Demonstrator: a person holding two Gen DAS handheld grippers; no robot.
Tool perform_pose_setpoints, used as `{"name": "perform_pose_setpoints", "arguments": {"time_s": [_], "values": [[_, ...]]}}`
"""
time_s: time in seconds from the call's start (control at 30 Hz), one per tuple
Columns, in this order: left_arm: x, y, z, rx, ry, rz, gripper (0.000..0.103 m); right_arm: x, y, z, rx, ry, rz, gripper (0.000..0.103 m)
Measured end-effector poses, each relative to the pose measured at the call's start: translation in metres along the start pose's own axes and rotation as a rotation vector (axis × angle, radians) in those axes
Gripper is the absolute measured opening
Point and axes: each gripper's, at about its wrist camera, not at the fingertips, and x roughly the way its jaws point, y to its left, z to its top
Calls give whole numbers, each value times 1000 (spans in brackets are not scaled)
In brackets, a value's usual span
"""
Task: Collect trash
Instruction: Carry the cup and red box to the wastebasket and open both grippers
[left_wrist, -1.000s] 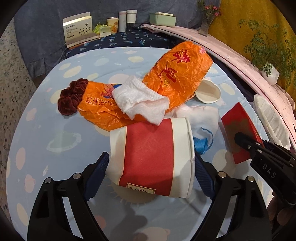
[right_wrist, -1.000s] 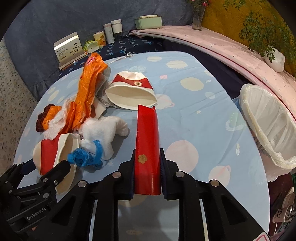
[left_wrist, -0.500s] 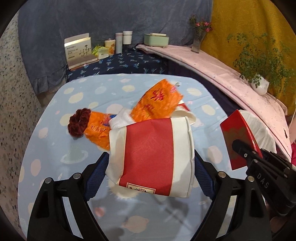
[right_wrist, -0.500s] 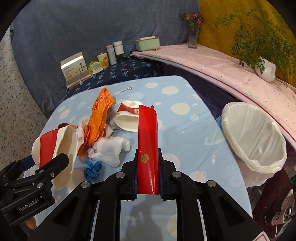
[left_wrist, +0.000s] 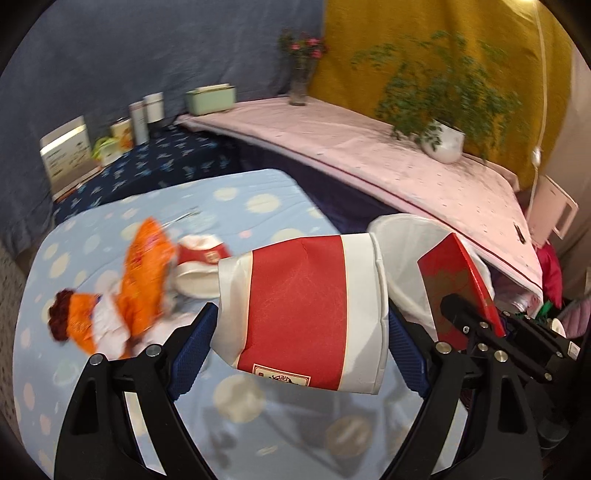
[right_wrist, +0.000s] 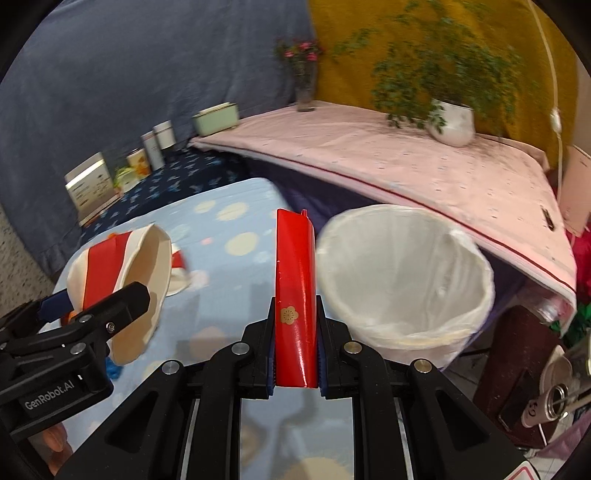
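My left gripper (left_wrist: 299, 332) is shut on a red-and-white paper cup (left_wrist: 306, 310), held on its side above the table; the cup shows in the right wrist view (right_wrist: 122, 288) too. My right gripper (right_wrist: 295, 350) is shut on a flattened red box (right_wrist: 295, 291), also seen in the left wrist view (left_wrist: 458, 280). A white-lined trash bin (right_wrist: 402, 280) stands just right of the box, beside the table; it shows behind the cup in the left wrist view (left_wrist: 406, 258). An orange wrapper (left_wrist: 144, 277), a second cup (left_wrist: 199, 266) and tissue lie on the blue tablecloth (left_wrist: 240, 199).
A pink-covered ledge (right_wrist: 406, 162) with a potted plant (right_wrist: 450, 122) and flower vase (right_wrist: 304, 88) runs behind the bin. Boxes and tins (left_wrist: 110, 140) stand at the table's far side. Clutter lies on the floor at right (right_wrist: 546, 391).
Both grippers have lifted and swung right with their loads. The bin has come closer and larger in both views; the trash pile on the table has dropped back to the left.
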Motion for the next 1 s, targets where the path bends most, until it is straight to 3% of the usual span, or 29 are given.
{"name": "perform_pose_setpoints", "arguments": {"time_s": [0.4,0.6,0.83,0.9,0.97,1.0], "values": [[73,-103,28,177,39,-131,83,37,-106,21,116,8,-146,15],[106,-127,35,212,65,-153,83,57,-140,29,166,18,-171,15],[133,-134,42,196,87,-159,83,76,-150,38,182,21,-174,16],[138,-133,44,184,93,-157,84,80,-149,40,179,19,-177,24],[142,-130,45,167,93,-121,92,82,-148,42,180,10,-204,29],[142,-127,46,155,89,-108,93,81,-148,43,179,6,-212,36]]}}
